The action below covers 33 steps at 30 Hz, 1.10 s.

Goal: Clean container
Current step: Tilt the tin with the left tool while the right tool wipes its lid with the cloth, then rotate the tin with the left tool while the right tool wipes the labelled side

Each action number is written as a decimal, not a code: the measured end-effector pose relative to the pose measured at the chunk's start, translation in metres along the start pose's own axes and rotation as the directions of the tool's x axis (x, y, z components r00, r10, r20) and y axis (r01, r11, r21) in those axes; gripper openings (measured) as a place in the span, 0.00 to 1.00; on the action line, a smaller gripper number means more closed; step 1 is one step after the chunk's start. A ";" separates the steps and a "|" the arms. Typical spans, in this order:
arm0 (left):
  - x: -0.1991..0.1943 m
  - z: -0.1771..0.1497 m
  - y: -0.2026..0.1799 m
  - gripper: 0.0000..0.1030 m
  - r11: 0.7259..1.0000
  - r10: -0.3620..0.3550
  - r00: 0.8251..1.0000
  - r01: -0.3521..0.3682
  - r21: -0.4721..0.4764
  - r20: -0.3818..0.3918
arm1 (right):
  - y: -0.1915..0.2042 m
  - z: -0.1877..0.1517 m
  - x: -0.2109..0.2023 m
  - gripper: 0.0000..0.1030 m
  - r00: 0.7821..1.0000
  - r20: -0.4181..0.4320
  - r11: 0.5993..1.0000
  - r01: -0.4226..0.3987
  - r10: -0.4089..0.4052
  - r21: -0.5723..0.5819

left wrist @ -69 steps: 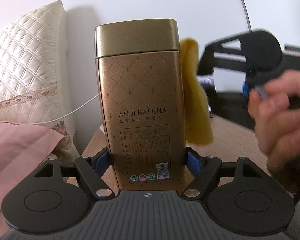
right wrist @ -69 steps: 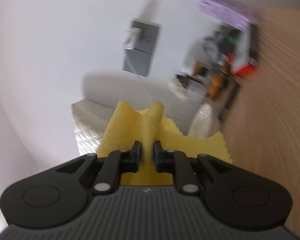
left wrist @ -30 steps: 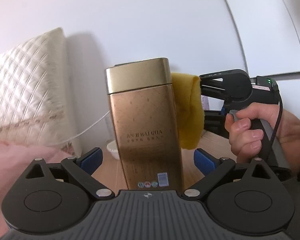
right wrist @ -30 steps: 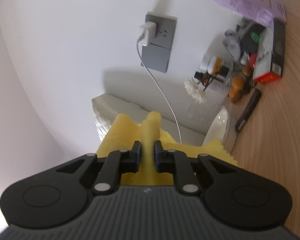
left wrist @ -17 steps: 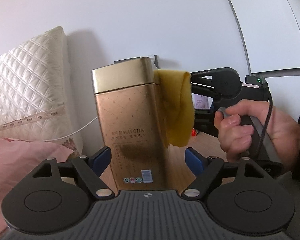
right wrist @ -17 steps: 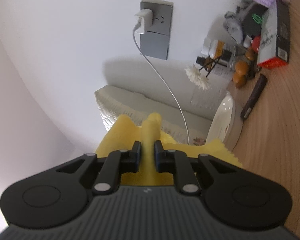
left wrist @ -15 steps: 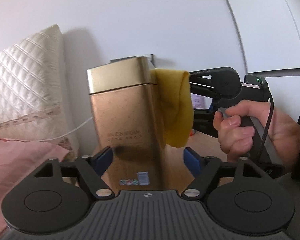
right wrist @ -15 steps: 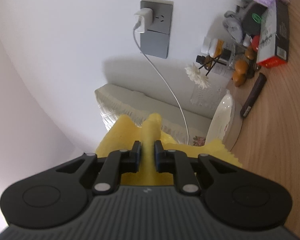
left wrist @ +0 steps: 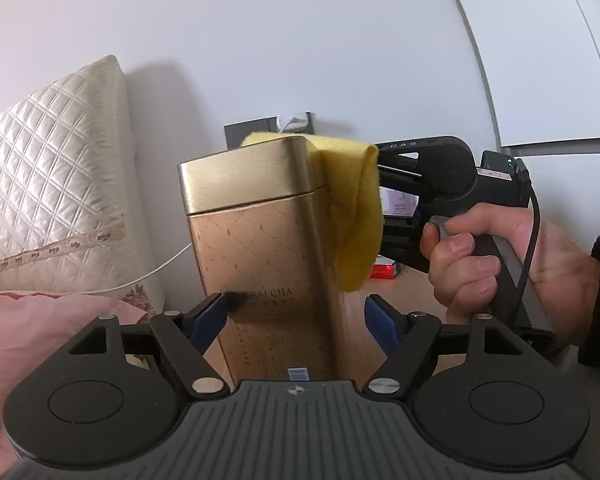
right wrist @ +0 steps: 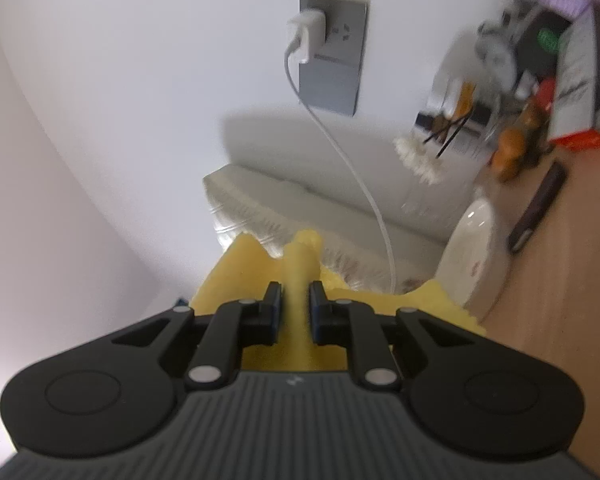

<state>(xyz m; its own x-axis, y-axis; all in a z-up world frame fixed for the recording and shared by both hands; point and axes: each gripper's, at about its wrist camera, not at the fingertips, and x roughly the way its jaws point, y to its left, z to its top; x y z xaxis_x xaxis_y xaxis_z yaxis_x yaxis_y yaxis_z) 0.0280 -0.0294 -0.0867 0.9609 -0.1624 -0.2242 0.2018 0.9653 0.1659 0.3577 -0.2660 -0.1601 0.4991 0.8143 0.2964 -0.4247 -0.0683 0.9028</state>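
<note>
A wooden tabletop [left wrist: 356, 308] is seen against a white wall [left wrist: 300, 40], beside one quilted pillow [left wrist: 52, 184]. One gold tin [left wrist: 260, 264] stands upright between the left gripper [left wrist: 296, 316] pads; the left pad touches it, the right stands apart. One yellow cloth [left wrist: 352, 208], clamped by the right gripper [right wrist: 296, 312], is pressed on the tin's lid edge. One wall socket [right wrist: 332, 52] is noted.
</note>
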 end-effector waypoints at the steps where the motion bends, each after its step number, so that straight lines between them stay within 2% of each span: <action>1: 0.001 0.000 0.001 0.78 1.000 -0.012 1.000 0.012 0.007 -0.005 | -0.001 0.000 0.002 0.17 1.000 -0.013 1.000 -0.013 0.013 0.007; 4: 0.004 0.001 0.010 0.78 0.997 -0.065 0.998 0.066 0.028 -0.025 | -0.001 0.000 -0.001 0.17 1.000 -0.015 1.000 -0.023 0.023 0.013; 8: 0.014 0.005 0.034 0.80 0.991 -0.135 0.989 0.136 0.010 -0.061 | 0.006 -0.003 -0.012 0.17 1.000 -0.011 1.000 -0.012 0.012 -0.006; 10: 0.017 0.007 0.045 0.86 0.983 -0.183 0.980 0.185 0.014 -0.080 | 0.008 -0.006 -0.019 0.17 1.000 -0.017 1.000 -0.018 0.017 -0.004; 14: 0.020 0.006 0.064 0.89 0.967 -0.250 0.964 0.254 0.033 -0.093 | 0.022 -0.014 -0.034 0.17 0.998 -0.041 0.999 -0.040 0.039 -0.031; 18: 0.021 -0.006 0.073 0.94 0.950 -0.312 0.946 0.313 -0.003 -0.083 | 0.037 -0.026 -0.046 0.17 0.998 -0.045 0.996 -0.036 0.032 -0.086; 23: 0.024 -0.028 0.069 0.97 0.950 -0.311 0.947 0.309 -0.045 -0.076 | 0.031 -0.030 -0.047 0.17 0.999 -0.035 0.997 0.034 -0.037 -0.073; 28: 0.022 -0.037 0.058 0.98 0.959 -0.280 0.960 0.279 -0.044 -0.026 | 0.021 -0.034 -0.044 0.17 0.986 -0.024 0.985 0.161 -0.163 -0.064; 31: 0.022 -0.040 0.057 0.98 0.961 -0.272 0.962 0.271 -0.047 -0.016 | 0.017 -0.036 -0.045 0.17 0.988 -0.022 0.988 0.155 -0.156 -0.027; 33: 0.030 -0.032 0.067 0.98 0.961 -0.274 0.961 0.273 -0.051 -0.021 | 0.020 -0.034 -0.043 0.17 0.994 -0.017 0.994 0.111 -0.111 -0.015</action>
<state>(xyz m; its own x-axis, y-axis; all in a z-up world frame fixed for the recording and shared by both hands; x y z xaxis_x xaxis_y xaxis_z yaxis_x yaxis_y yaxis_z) 0.0642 0.0369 -0.1134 0.8645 -0.4166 -0.2812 0.4465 0.8934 0.0491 0.3020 -0.2829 -0.1657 0.5301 0.8267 0.1886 -0.3778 0.0312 0.9254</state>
